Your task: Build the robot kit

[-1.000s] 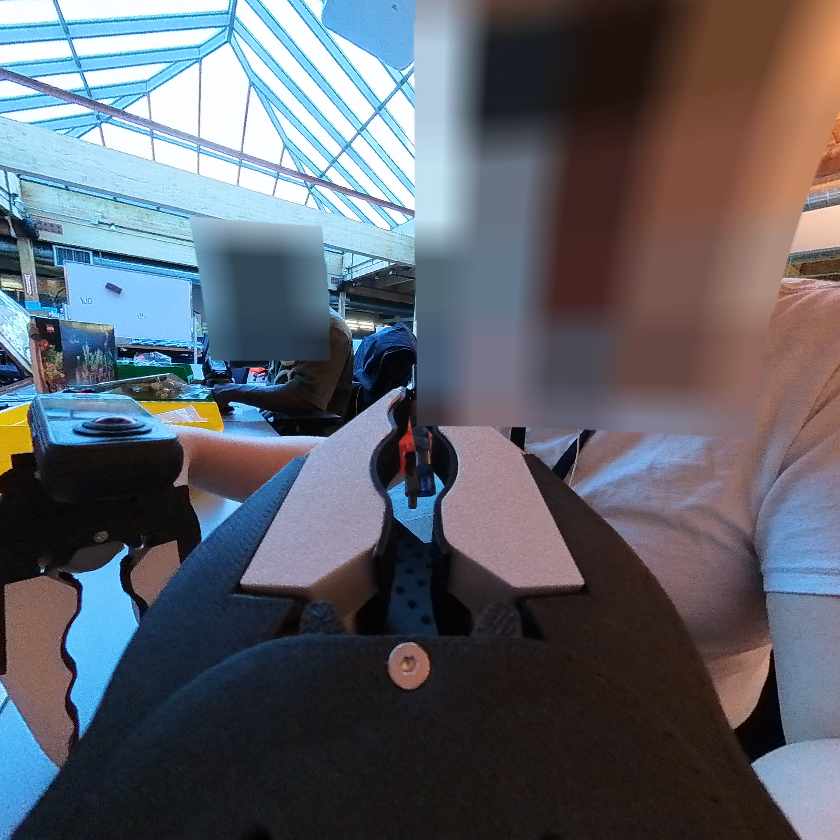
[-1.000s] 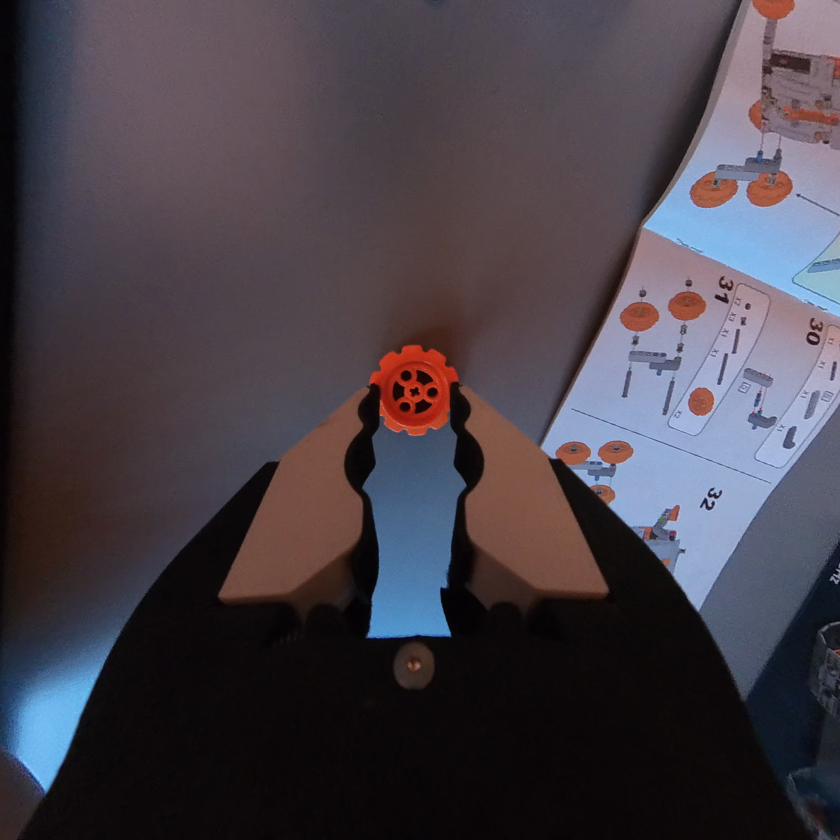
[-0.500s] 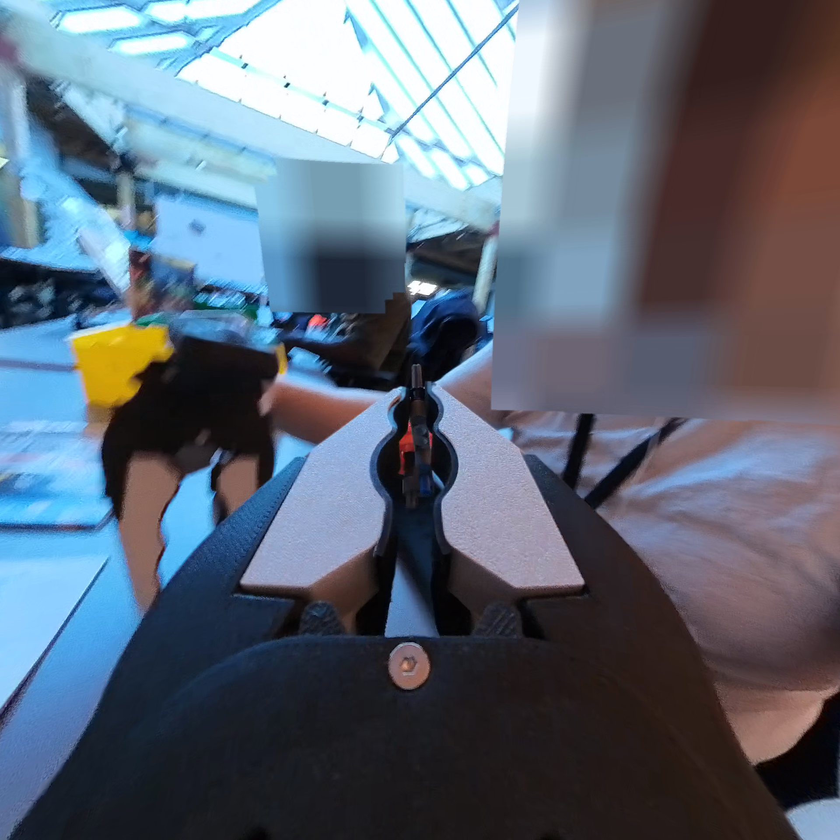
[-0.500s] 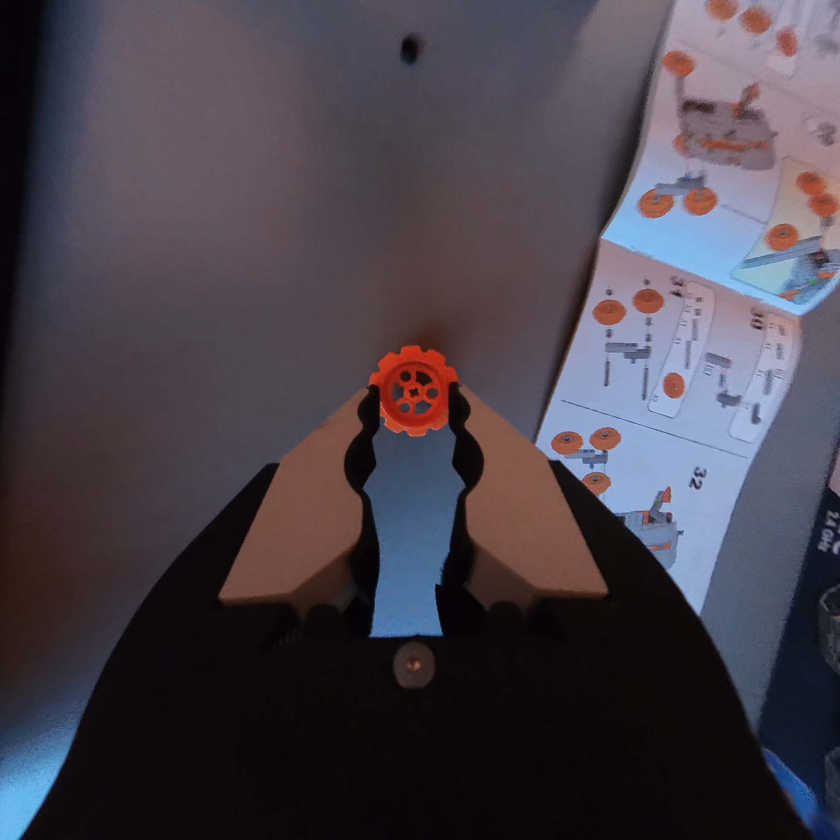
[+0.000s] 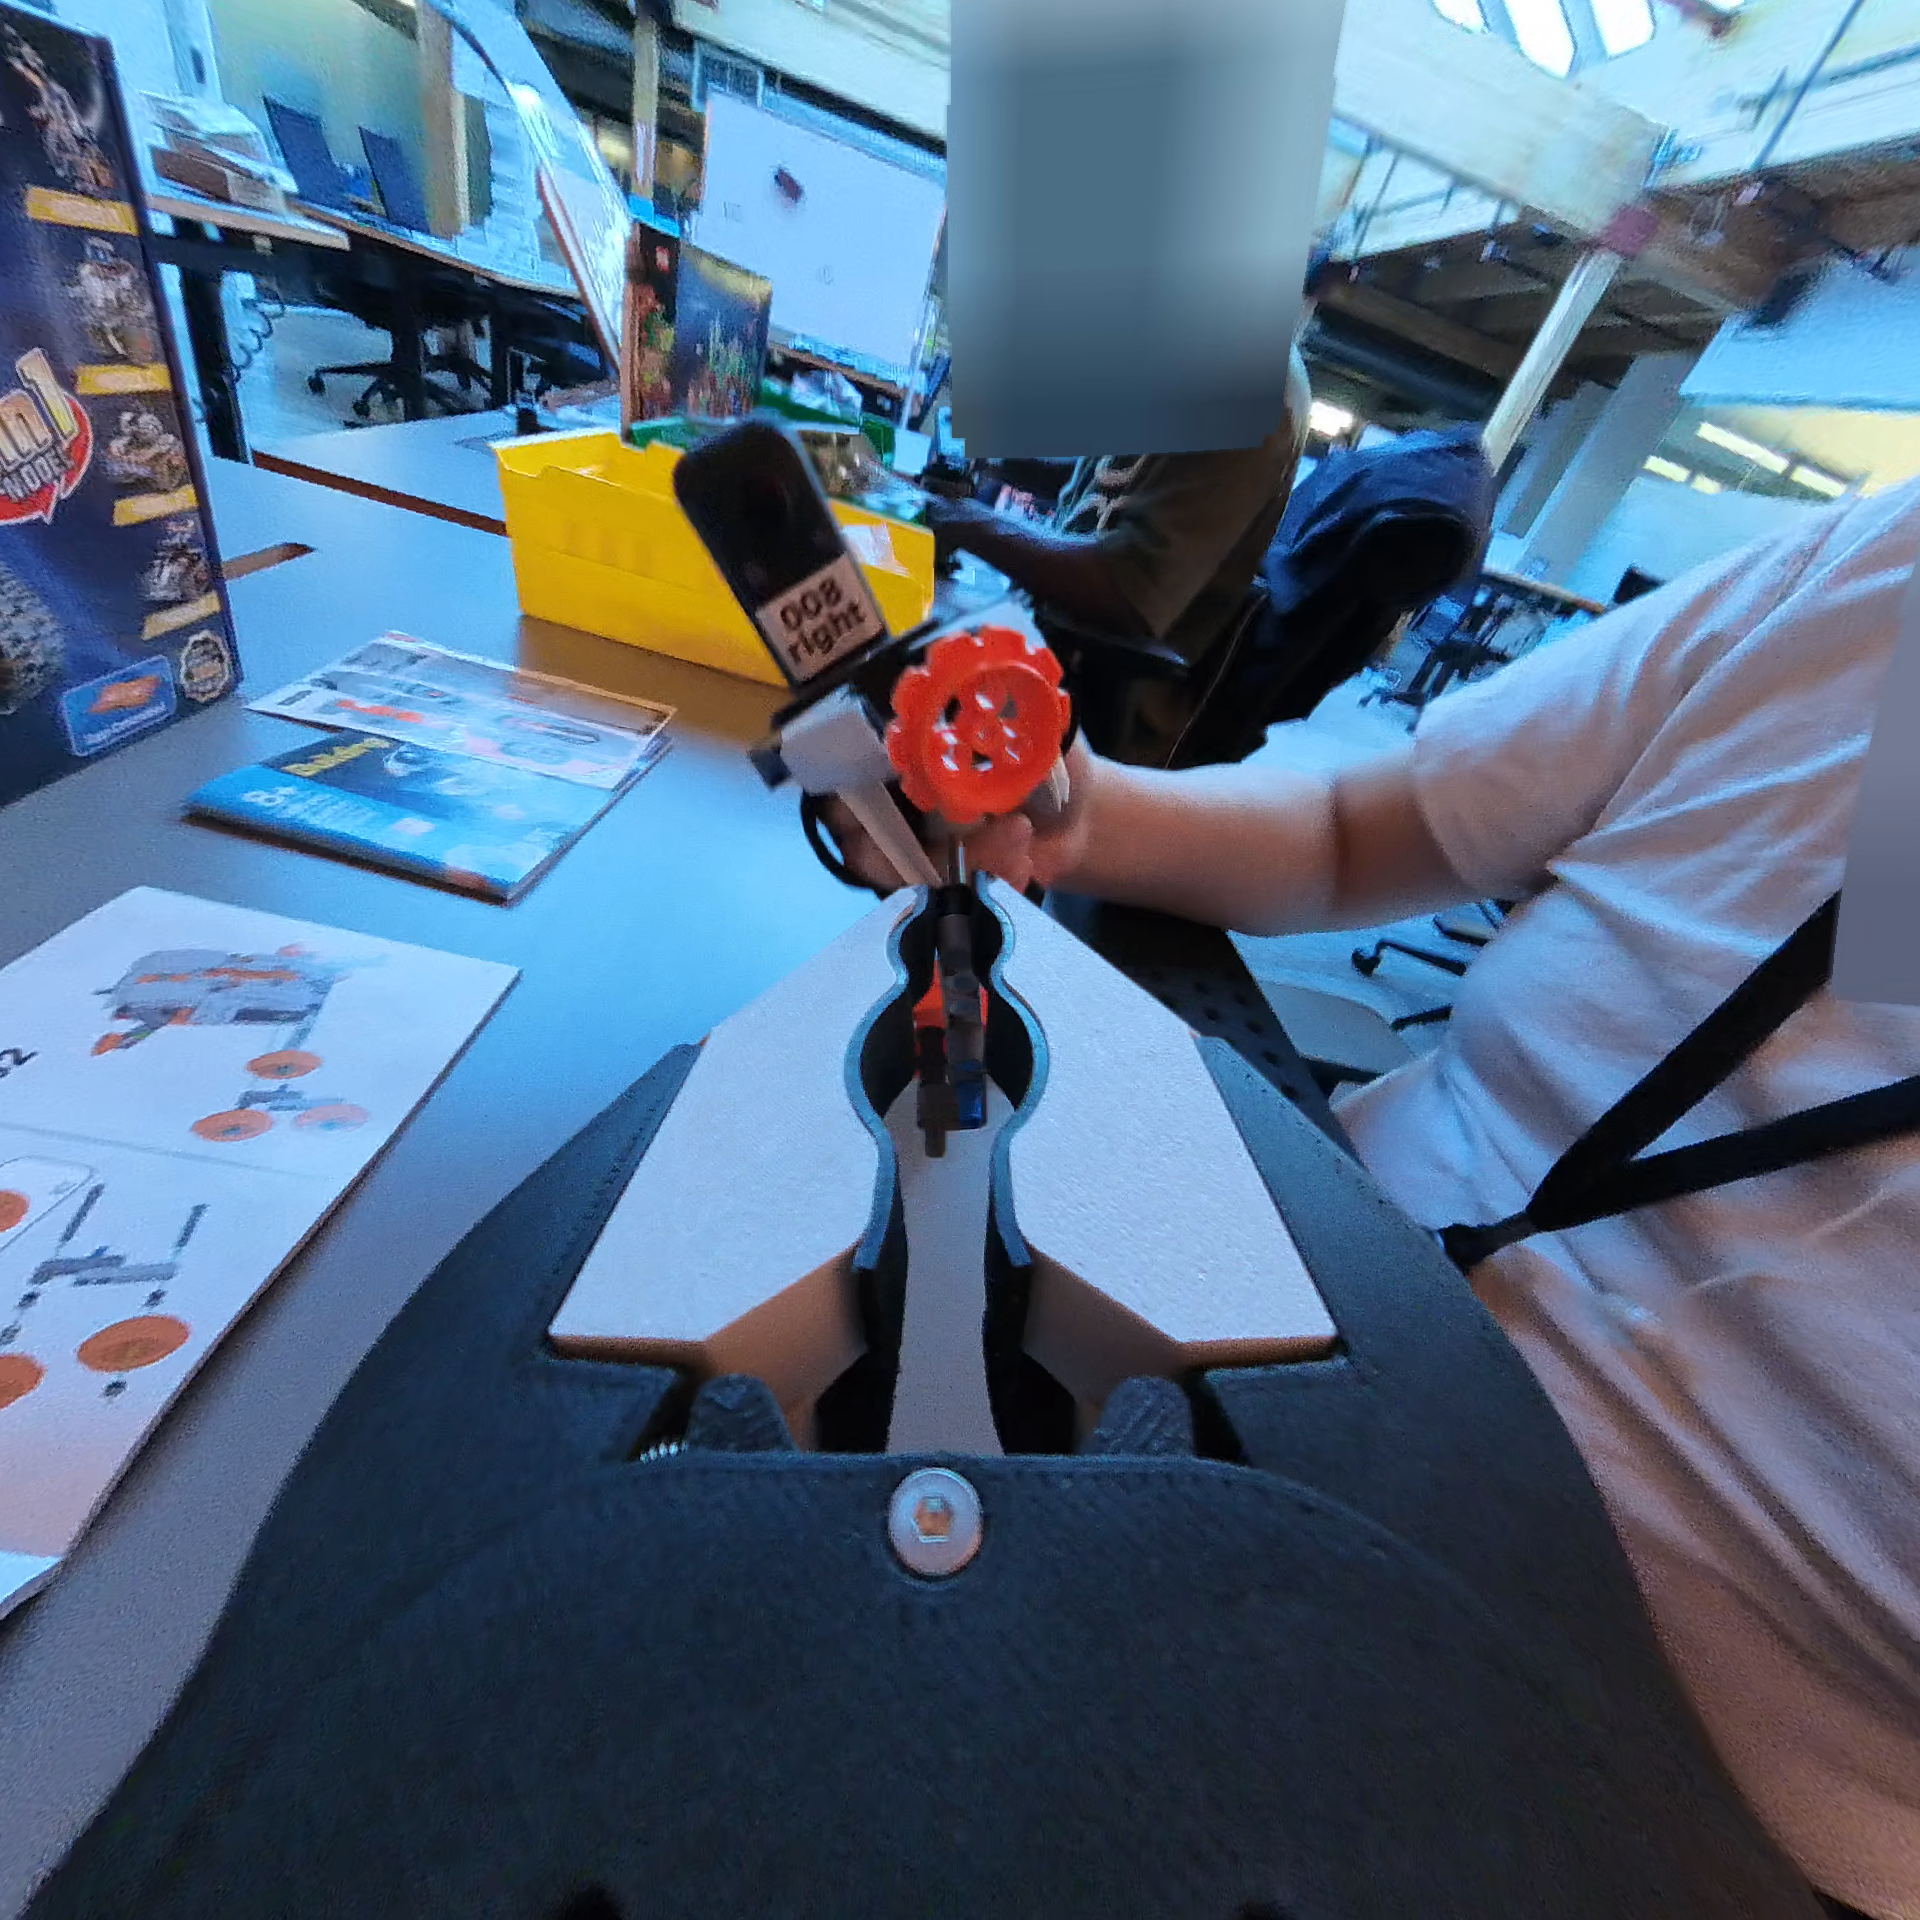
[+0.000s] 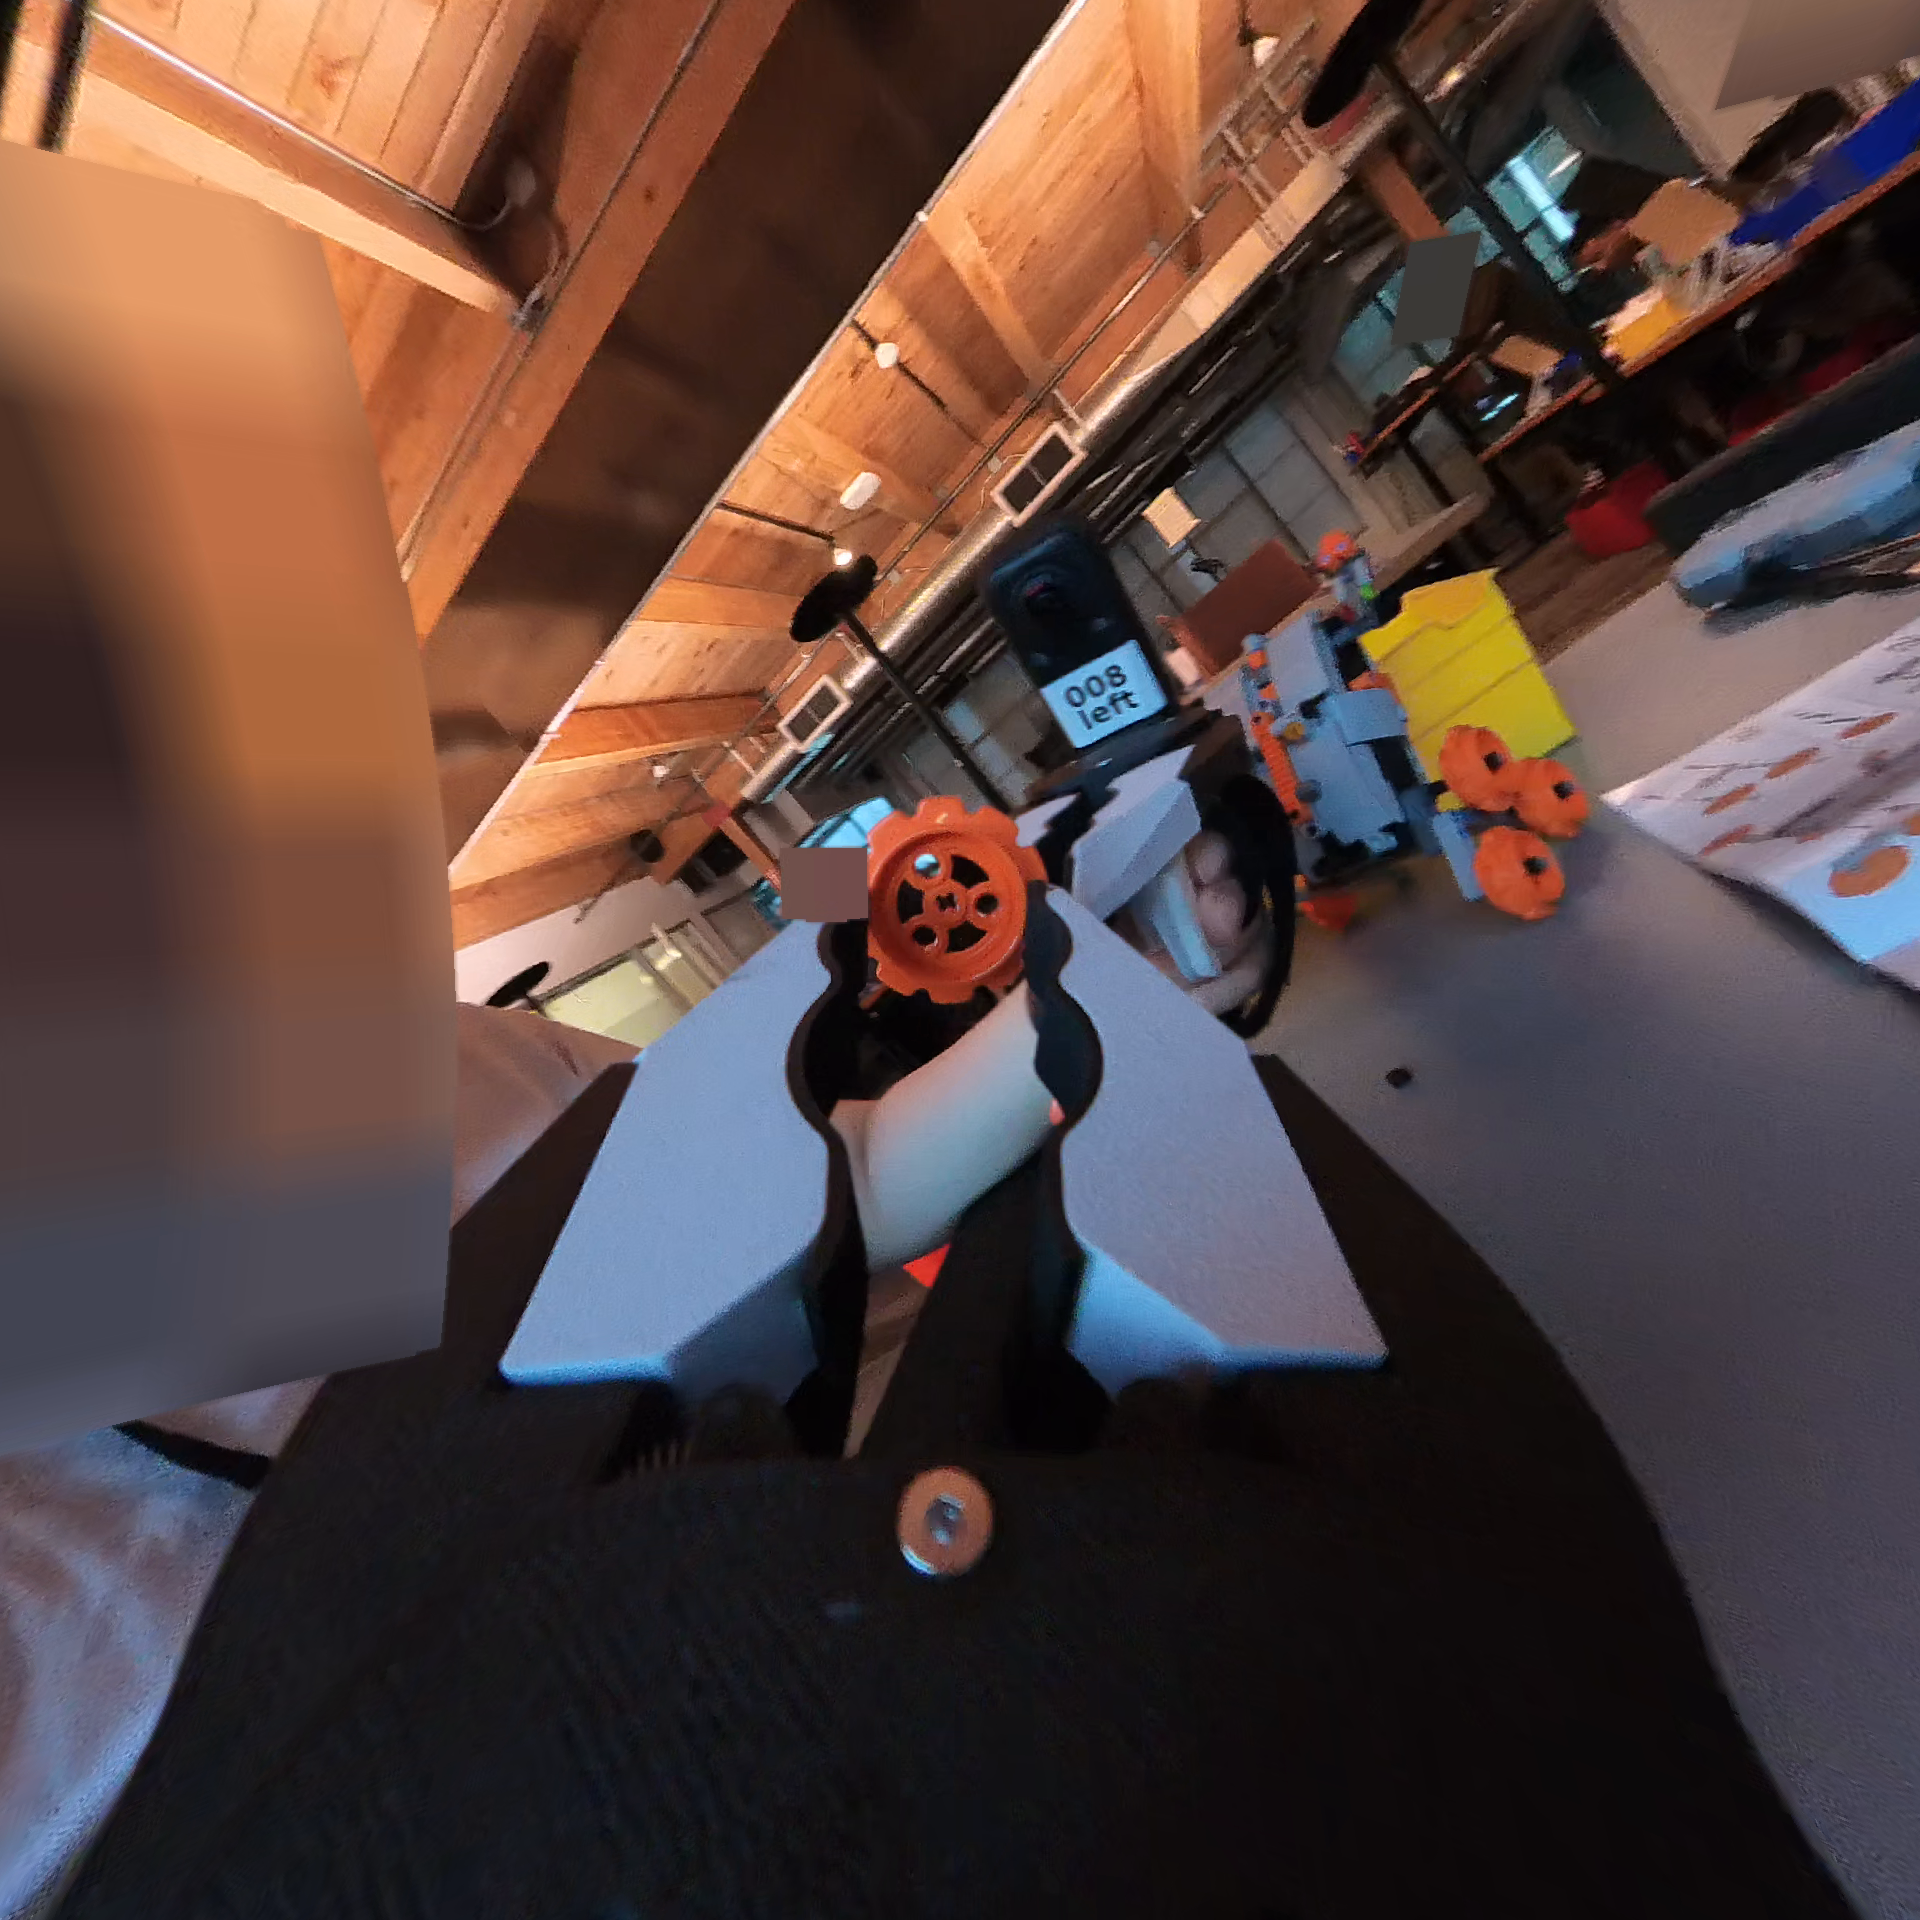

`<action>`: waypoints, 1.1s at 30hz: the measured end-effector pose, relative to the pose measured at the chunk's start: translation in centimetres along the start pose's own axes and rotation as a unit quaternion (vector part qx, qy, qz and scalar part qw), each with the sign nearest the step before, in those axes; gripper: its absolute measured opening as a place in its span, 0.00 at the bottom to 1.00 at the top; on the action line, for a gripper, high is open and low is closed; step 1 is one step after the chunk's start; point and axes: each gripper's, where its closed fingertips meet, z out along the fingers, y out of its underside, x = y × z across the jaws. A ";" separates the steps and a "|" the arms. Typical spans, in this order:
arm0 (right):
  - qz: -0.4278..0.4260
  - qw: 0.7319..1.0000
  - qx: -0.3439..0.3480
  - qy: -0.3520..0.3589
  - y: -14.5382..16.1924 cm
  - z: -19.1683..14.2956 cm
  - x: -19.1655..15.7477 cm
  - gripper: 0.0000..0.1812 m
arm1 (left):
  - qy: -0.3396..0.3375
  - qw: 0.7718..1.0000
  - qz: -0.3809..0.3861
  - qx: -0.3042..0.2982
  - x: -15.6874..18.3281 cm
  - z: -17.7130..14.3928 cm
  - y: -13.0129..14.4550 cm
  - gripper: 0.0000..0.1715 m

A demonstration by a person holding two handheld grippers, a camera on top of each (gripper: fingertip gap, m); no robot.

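On my grey table [image 5: 644, 935]: open instruction sheet [image 5: 208, 1091] near left; two booklets [image 5: 436, 758] farther off, overlapping; tall dark printed box [image 5: 94, 395] upright at far left; yellow bin [image 5: 613, 540] beyond. Partly built grey-and-orange brick vehicle [image 6: 1351, 769] stands just beside a yellow bin [image 6: 1465, 665].

Two tongs [image 5: 951, 894] [image 6: 940, 920]; two booklets [image 5: 457, 717] [image 5: 416, 810]; one yellow bin [image 5: 592, 551]
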 end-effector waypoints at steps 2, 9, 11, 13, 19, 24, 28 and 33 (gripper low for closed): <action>0.004 1.000 -0.003 -0.001 0.0 0.0 0.3 0.16 | 0.006 1.000 -0.002 0.010 0.2 0.0 -0.4 0.02; 0.052 0.998 0.002 -0.030 0.5 0.3 0.6 0.16 | 0.008 1.000 0.002 0.013 0.7 0.1 -0.8 0.02; 0.048 0.998 0.001 -0.028 0.6 0.5 0.7 0.16 | 0.004 1.000 -0.003 0.010 0.6 0.1 -0.8 0.02; 0.048 0.999 0.001 -0.023 0.6 0.5 0.9 0.16 | 0.002 1.000 -0.010 0.006 0.4 0.2 -0.6 0.02; 0.023 1.000 -0.012 0.006 0.9 0.6 1.6 0.16 | 0.002 1.000 -0.025 0.005 -0.1 0.1 -0.4 0.02; 0.007 0.999 -0.021 0.025 1.0 0.5 1.9 0.16 | -0.002 1.000 -0.027 -0.002 -0.2 0.2 -0.1 0.02; -0.032 0.997 -0.042 0.060 1.2 0.3 2.4 0.16 | -0.020 0.999 -0.018 -0.021 -0.6 0.3 0.4 0.02; -0.121 0.986 -0.077 0.085 1.5 0.2 1.9 0.16 | -0.055 0.993 0.092 -0.047 -0.2 0.5 0.7 0.02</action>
